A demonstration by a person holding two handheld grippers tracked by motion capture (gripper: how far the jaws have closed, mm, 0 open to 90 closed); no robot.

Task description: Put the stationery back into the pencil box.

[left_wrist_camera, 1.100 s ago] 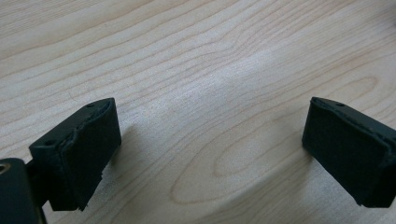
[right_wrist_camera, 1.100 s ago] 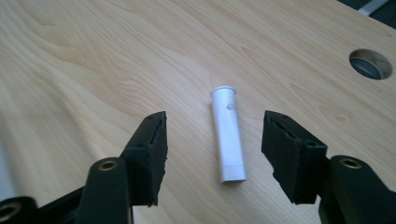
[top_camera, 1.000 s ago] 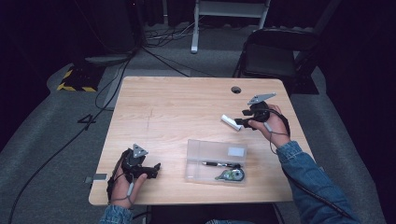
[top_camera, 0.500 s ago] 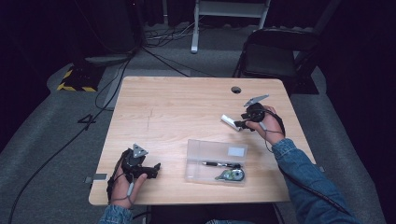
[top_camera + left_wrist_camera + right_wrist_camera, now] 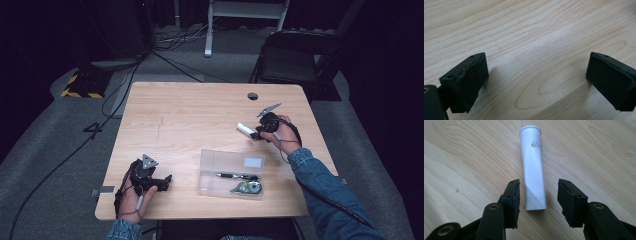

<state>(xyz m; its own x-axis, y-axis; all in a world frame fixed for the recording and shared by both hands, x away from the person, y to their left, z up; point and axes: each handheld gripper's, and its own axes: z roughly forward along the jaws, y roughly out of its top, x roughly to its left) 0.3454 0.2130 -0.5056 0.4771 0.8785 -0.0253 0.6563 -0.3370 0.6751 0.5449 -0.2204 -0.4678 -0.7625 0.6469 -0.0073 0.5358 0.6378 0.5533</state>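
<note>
Tube (image 5: 534,170) lies flat on the desk (image 5: 200,115), near its right edge and about midway along, just behind the clear box (image 5: 231,172). In the right gripper view its near end sits between my right gripper (image 5: 537,201)'s jaws, a gap on each side: not yet gripped. Those jaws have just been closing on it, so I judge the pickup is in hand (pads not touching yet). Against the frame a second ago, the right gripper sits lower and nearer the box. Left gripper (image 5: 534,82) jaws wide apart over bare wood at the desk's near left corner, unmoved.
</note>
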